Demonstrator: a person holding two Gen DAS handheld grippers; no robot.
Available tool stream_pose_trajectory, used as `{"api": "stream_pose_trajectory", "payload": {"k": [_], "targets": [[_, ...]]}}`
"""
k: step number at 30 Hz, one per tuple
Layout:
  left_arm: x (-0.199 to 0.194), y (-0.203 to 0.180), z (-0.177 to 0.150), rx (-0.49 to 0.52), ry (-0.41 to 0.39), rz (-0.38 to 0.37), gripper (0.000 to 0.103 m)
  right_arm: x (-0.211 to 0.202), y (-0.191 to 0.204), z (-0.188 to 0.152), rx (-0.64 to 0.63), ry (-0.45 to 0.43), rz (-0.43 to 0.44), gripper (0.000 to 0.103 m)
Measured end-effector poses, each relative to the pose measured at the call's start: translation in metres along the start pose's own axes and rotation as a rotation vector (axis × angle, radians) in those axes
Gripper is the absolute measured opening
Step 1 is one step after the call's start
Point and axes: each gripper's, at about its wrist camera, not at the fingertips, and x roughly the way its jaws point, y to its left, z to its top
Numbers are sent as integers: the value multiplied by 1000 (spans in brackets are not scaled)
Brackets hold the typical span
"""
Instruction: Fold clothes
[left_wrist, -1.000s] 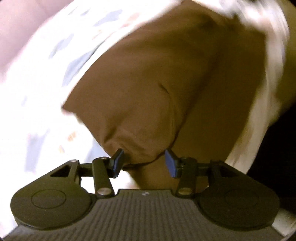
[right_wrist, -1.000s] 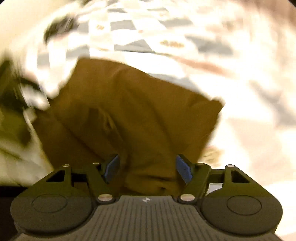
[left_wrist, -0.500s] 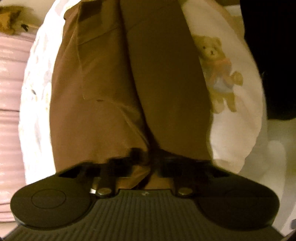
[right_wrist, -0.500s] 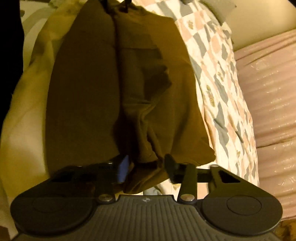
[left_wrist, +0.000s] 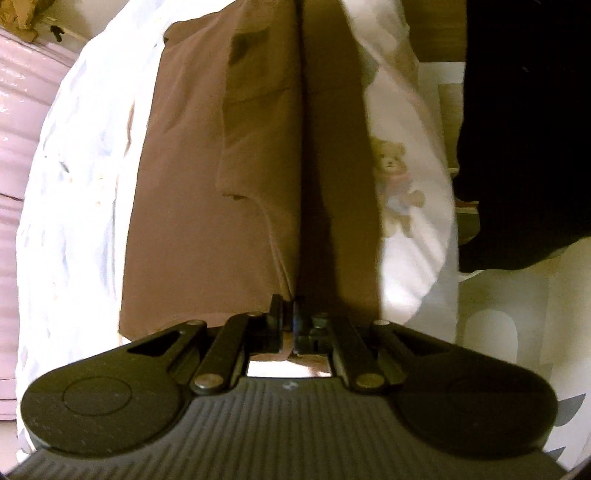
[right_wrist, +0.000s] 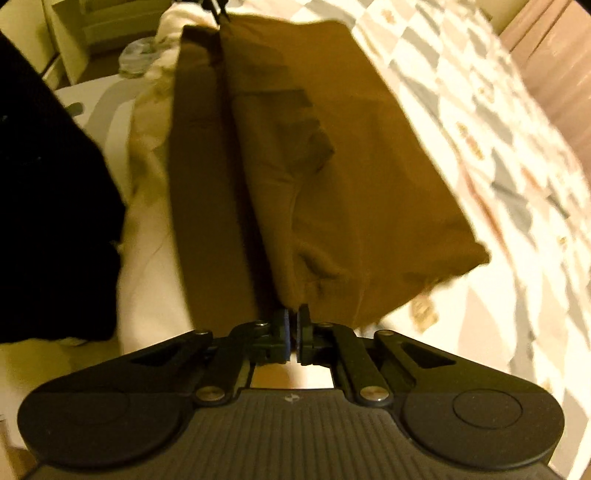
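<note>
The bed (right_wrist: 498, 122), under a checked quilt, carries the brown garment (right_wrist: 351, 177), which lies stretched lengthwise from 6 o'clock up to 12 o'clock in both wrist views, one long fold line running up its middle. In the left view a white cloth with a teddy print (left_wrist: 397, 184) sits at 3 o'clock of the garment, and a person's dark clothing (left_wrist: 517, 129) fills the edge beyond it. The left gripper (left_wrist: 290, 319) is pinching the garment's near end, its jaws having just closed onto the fabric; the right gripper (right_wrist: 293, 330) likewise has just closed and nips the opposite end, the cloth bunched right at its pads. The risk, as I judge it, lies in those thin bites: each holds only a small pleat, so a lift or pull could slip a layer free and let the fold spill open. Uneven tension between the two ends could also skew the crease, or drag the teddy cloth along.
</note>
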Motion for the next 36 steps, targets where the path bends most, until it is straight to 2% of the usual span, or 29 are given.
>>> {"api": "stream_pose_trajectory", "payload": {"k": [3,6,7,8,9,10,11,14,15,16,18,19,20,27,30,32,33,36], "targets": [[17,-6,6,-6,12,15,2,6,5,-3,-25,25,30,0],[32,-13,7,-12,30,36,5,11,16,-6,-26,30,-19,0],[34,-15,8,-21,31,43,10,10,18,-4,-27,30,-36,1],[35,-16,8,-25,34,53,12,8,23,-1,-46,17,-69,15],[35,-18,8,-23,34,64,15,5,29,2,-66,4,-102,21],[35,-19,9,-21,30,84,23,3,34,6,-97,-15,-129,27],[35,-19,10,-28,24,102,29,2,39,10,-121,-30,-146,27],[38,-15,12,-54,19,124,35,13,48,18,-174,-36,-192,27],[41,-14,12,-53,21,126,35,20,51,18,-194,-33,-215,27],[44,-14,12,-49,19,117,29,25,54,18,-214,-32,-228,27],[48,-12,9,-32,22,75,5,36,60,19,-260,-37,-230,27],[47,-11,8,-15,18,67,1,39,63,19,-280,-41,-228,20],[45,-10,7,1,14,59,1,39,62,20,-277,-39,-207,1],[3,9,-1,42,-3,39,1,10,50,27,-178,-59,-56,2],[-9,11,-1,37,-7,32,1,-1,49,31,-163,-68,-17,2],[-2,-4,3,25,-5,24,1,-3,50,31,-150,-63,-2,2],[12,-15,20,24,-1,16,1,0,50,29,-144,-57,-8,2],[28,-27,12,1,15,7,1,18,51,26,-142,-30,-4,2]]}}
